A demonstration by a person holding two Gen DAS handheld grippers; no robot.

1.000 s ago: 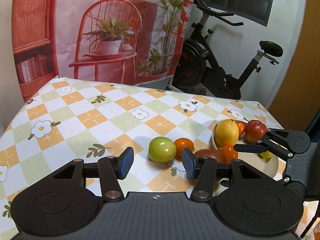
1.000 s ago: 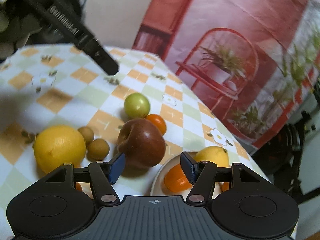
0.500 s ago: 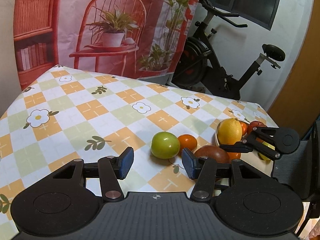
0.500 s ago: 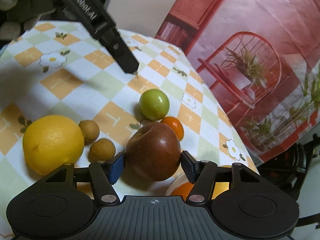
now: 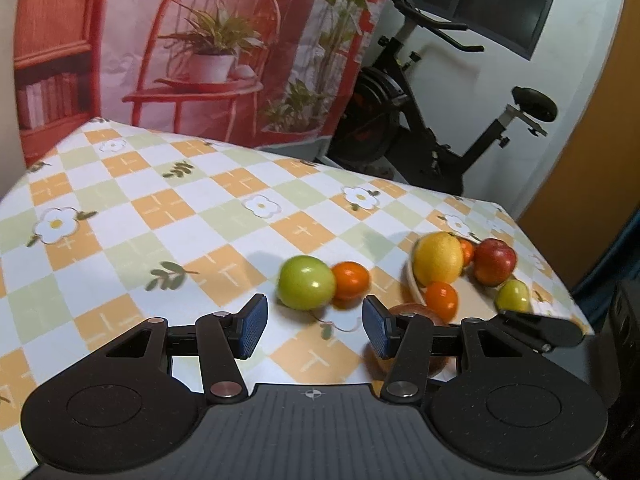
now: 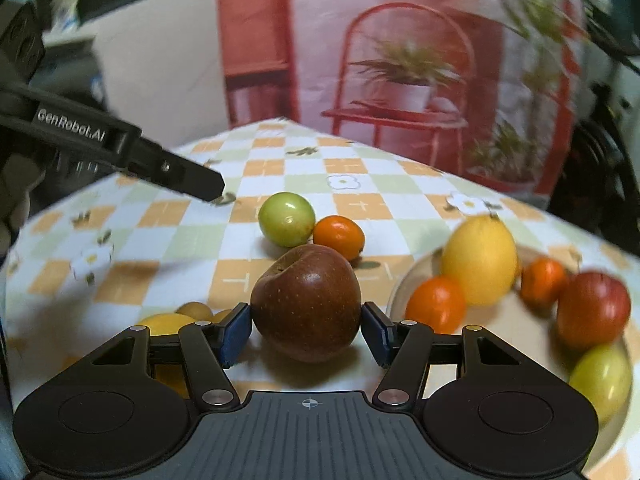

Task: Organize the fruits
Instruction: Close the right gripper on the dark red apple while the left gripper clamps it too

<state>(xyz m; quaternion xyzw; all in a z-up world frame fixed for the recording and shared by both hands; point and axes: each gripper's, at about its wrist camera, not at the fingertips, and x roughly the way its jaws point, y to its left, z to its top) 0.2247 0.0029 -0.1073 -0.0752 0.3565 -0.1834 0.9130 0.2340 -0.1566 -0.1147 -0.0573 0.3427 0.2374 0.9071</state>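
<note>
The right gripper (image 6: 306, 326) has its two blue pads set against the flanks of the dark red apple (image 6: 307, 302), jaws at a middling spread that matches the fruit's width, and it looks like a real grip, though whether the apple is off the cloth I cannot tell. It sits toward the near edge of the table (image 5: 168, 216), just left of the plate (image 6: 500, 320) that carries a lemon (image 6: 480, 260), oranges, a red apple (image 6: 592, 310) and a small green fruit. My read: this apple is firm and fairly heavy, with a smooth, slightly slick skin, so a hold across its widest part, as here, is the safe one; squeeze too hard and it bruises. The left gripper (image 5: 314, 326) hangs half-open over the cloth with nothing between its pads, pointed at the green apple (image 5: 306, 282) and the orange (image 5: 351, 280) touching it near the table's middle.
</note>
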